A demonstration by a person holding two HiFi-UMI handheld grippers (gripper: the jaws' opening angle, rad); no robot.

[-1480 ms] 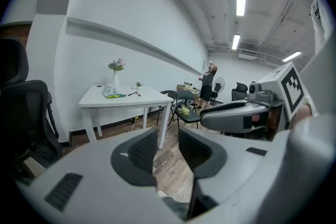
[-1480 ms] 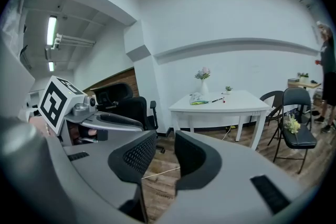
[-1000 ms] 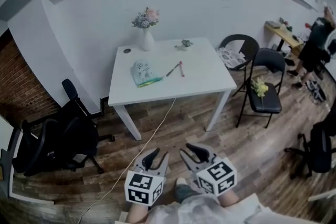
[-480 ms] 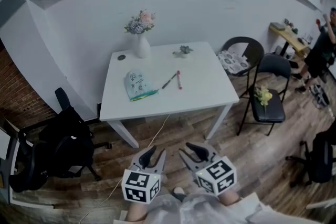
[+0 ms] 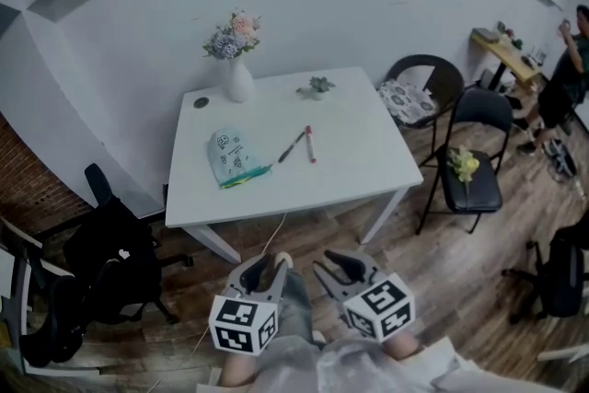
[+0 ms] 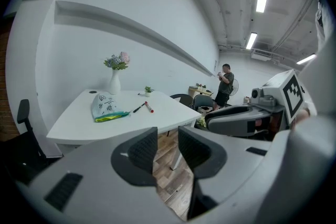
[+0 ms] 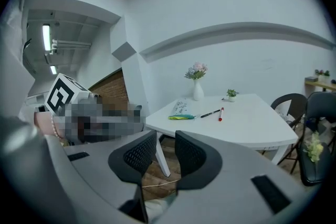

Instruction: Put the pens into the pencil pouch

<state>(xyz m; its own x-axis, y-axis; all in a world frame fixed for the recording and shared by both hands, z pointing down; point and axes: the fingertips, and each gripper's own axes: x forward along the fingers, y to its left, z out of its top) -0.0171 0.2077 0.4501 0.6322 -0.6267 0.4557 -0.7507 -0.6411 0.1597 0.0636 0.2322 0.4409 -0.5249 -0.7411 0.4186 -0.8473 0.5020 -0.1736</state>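
White table (image 5: 368, 152) carries everything the task needs: the pencil pouch (image 5: 228, 156) lies toward its left side, with a black pen (image 5: 291, 145) and a red pen (image 5: 309, 144) near it on the right, none of them touched. The left gripper (image 5: 265, 267) and right gripper (image 5: 339, 267) hang over the floor, short of the table, jaws apart and empty (the approach step, apparently). Next, one gripper must reach a pen and close across its barrel.

The left gripper (image 5: 264, 271) and the right gripper (image 5: 342, 271) are held low, side by side, close to the person's body. Both point forward and slightly downward. Each has its jaws apart with nothing between them.
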